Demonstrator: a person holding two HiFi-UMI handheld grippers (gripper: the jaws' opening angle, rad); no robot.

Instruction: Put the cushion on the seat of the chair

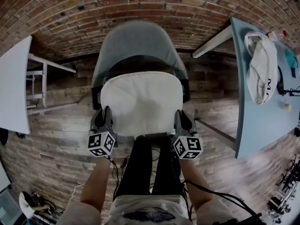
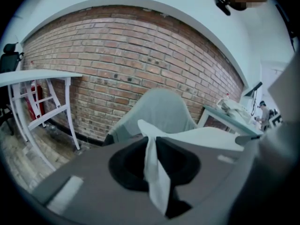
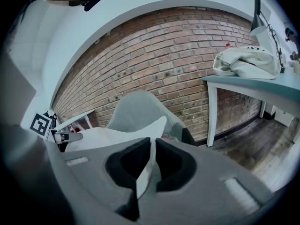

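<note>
A white cushion (image 1: 141,102) hangs flat over the seat of a grey shell chair (image 1: 136,43), covering most of the seat. My left gripper (image 1: 104,117) is shut on the cushion's near left corner (image 2: 152,161), and my right gripper (image 1: 181,120) is shut on its near right corner (image 3: 149,165). In both gripper views the white fabric is pinched between the jaws, and the chair back (image 2: 161,109) (image 3: 138,109) rises just beyond. Whether the cushion rests on the seat cannot be told.
A brick wall (image 1: 140,3) stands behind the chair. A white table (image 1: 14,86) is at the left, and a light blue table (image 1: 262,102) with a white bag (image 1: 262,67) at the right. The person's legs (image 1: 145,168) stand close before the chair. Cables lie on the wooden floor (image 1: 56,158).
</note>
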